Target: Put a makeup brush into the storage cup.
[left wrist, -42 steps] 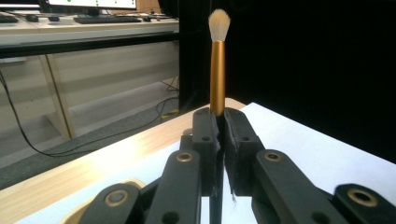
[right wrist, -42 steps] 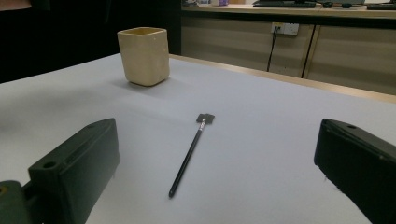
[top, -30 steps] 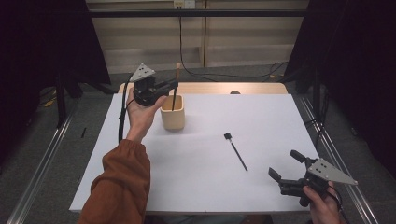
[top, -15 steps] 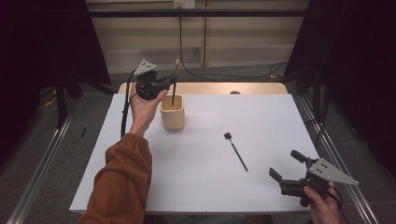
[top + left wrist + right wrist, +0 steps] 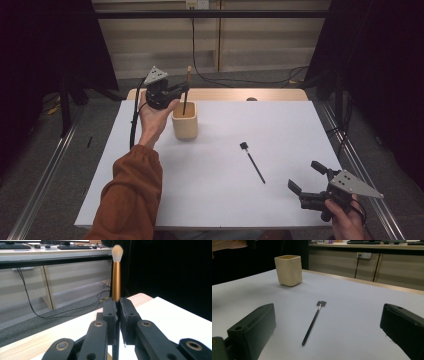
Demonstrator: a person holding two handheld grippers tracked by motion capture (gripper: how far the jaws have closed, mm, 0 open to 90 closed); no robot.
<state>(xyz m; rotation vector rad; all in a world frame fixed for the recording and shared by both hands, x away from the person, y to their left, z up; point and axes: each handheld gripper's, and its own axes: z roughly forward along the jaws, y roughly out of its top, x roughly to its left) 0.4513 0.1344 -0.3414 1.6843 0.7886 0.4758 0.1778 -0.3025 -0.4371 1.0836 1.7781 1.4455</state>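
Observation:
My left gripper (image 5: 185, 90) is held up over a cream square cup (image 5: 185, 121) at the table's back left. It is shut on the black handle of a makeup brush (image 5: 188, 75), which stands upright. In the left gripper view the gold ferrule and white bristles of this brush (image 5: 116, 280) rise above my left gripper (image 5: 118, 302). The handle's lower end hangs at the cup's opening; whether it is inside I cannot tell. A thin black brush (image 5: 252, 162) lies flat on the white table (image 5: 280, 125). My right gripper (image 5: 306, 177) stands open near the front right corner, holding nothing.
In the right gripper view the thin black brush (image 5: 313, 322) lies between and beyond the open jaws of my right gripper (image 5: 328, 315), and the cup (image 5: 288, 270) stands farther back left. A wooden strip (image 5: 225, 94) runs along the table's far edge. Cables trail on the floor behind.
The left hand has shifted only slightly with the brush still gripped. The right gripper has stayed in place.

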